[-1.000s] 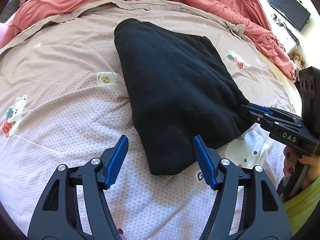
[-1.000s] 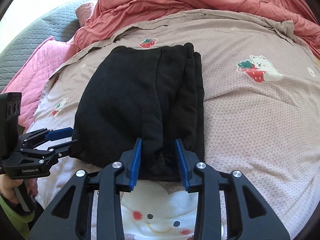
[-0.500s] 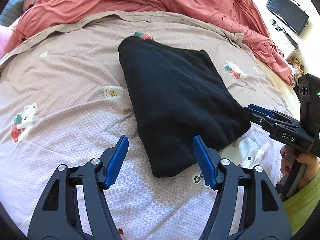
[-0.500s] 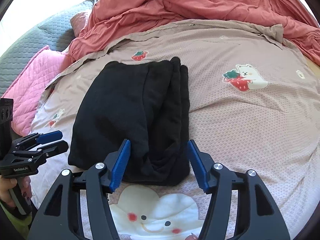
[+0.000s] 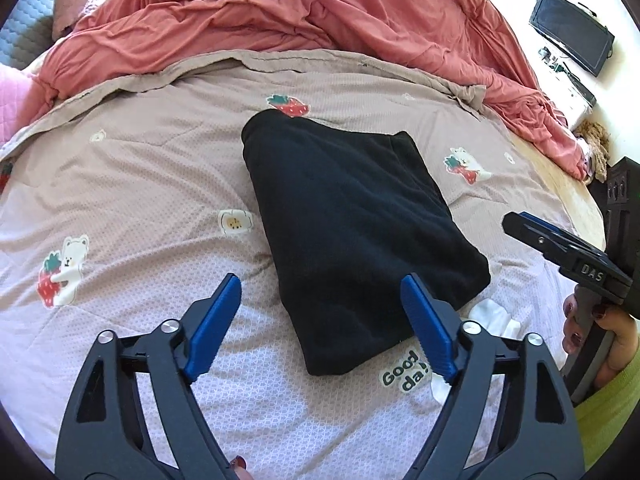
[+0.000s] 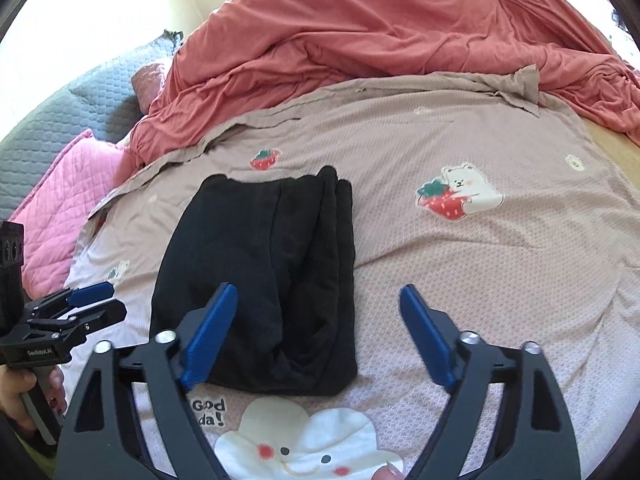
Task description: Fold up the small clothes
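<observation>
The black garment (image 5: 356,236) is seen folded into a compact rectangle at the centre of both frames, lying flat on the patterned bedspread (image 5: 140,184). The left claw (image 5: 320,324) is held wide, with nothing gripped, at the lower centre of its frame, just short of the garment's near corner. The right claw (image 6: 316,332) is likewise spread wide and empty, hovering above the near edge, where stacked layers (image 6: 336,240) are visible along the right side. The fold is judged essentially complete. For a clean finish, both claws should be withdrawn without the pads catching the fabric, so that the layered edge is not dragged open. The red duvet (image 6: 400,40) lies well apart.
</observation>
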Motion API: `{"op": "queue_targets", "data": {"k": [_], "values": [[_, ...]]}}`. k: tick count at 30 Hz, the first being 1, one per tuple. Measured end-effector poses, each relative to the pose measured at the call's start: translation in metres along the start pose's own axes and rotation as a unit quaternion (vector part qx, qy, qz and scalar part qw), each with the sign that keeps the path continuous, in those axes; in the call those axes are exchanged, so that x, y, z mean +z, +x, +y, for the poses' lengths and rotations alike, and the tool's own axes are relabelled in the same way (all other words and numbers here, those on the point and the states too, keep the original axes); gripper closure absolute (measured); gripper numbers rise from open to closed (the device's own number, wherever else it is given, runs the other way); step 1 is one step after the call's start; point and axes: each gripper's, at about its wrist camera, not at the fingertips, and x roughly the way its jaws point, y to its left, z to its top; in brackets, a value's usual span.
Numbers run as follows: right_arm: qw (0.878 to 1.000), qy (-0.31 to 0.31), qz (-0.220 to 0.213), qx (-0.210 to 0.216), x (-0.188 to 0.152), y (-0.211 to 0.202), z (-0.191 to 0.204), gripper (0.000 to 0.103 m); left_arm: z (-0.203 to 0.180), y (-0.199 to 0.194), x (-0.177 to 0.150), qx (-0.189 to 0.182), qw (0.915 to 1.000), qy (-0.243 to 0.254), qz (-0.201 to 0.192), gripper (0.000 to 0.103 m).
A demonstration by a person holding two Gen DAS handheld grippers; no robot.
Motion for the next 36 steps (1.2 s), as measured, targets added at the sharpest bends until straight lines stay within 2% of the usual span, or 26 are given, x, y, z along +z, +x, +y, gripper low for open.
{"op": "queue_targets", "data": {"k": [4,9,14,16,19,23,25,28,29,30,33,36], "values": [[1.000,0.007,-0.002,-0.006,0.004,0.001,-0.005,0.011,0.001,0.004,0.005,0.007,1.0000,0.001,-0.003,0.016],[1.000,0.003,-0.004,-0.011,0.013,0.009,-0.005,0.011,0.006,0.016,0.011,0.013,0.9999,-0.002,0.003,0.013],[1.000,0.008,0.007,0.019,0.030,0.028,-0.001,0.011,0.018,0.032,0.018,0.003,0.9996,-0.025,0.016,0.012],[0.999,0.012,0.012,0.036,0.034,0.036,0.000,0.011,0.024,0.041,0.022,-0.013,0.9987,-0.043,0.026,0.012],[0.998,0.007,0.029,0.051,0.038,0.053,0.004,0.011,0.030,0.053,0.028,-0.034,0.9967,-0.063,0.036,0.012],[0.997,0.003,0.054,0.052,0.043,0.080,0.005,0.011,0.030,0.073,0.032,-0.057,0.9944,-0.076,0.047,0.012],[0.993,0.026,0.088,0.075,0.044,0.104,-0.001,0.011,0.030,0.086,0.032,-0.065,0.9928,-0.081,0.059,0.012],[0.988,0.043,0.130,0.067,0.040,0.130,-0.010,0.011,0.033,0.101,0.029,-0.085,0.9886,-0.103,0.070,0.012],[0.987,0.044,0.134,0.073,0.039,0.135,-0.010,0.012,0.036,0.104,0.029,-0.091,0.9872,-0.110,0.071,0.012],[0.986,0.045,0.132,0.088,0.038,0.138,-0.010,0.020,0.039,0.107,0.028,-0.096,0.9856,-0.119,0.072,0.012],[0.982,0.058,0.135,0.121,0.038,0.144,-0.010,0.030,0.042,0.113,0.027,-0.110,0.9824,-0.132,0.072,0.014],[0.980,0.060,0.137,0.134,0.040,0.151,-0.009,0.040,0.038,0.116,0.030,-0.119,0.9818,-0.128,0.074,0.030]]}}
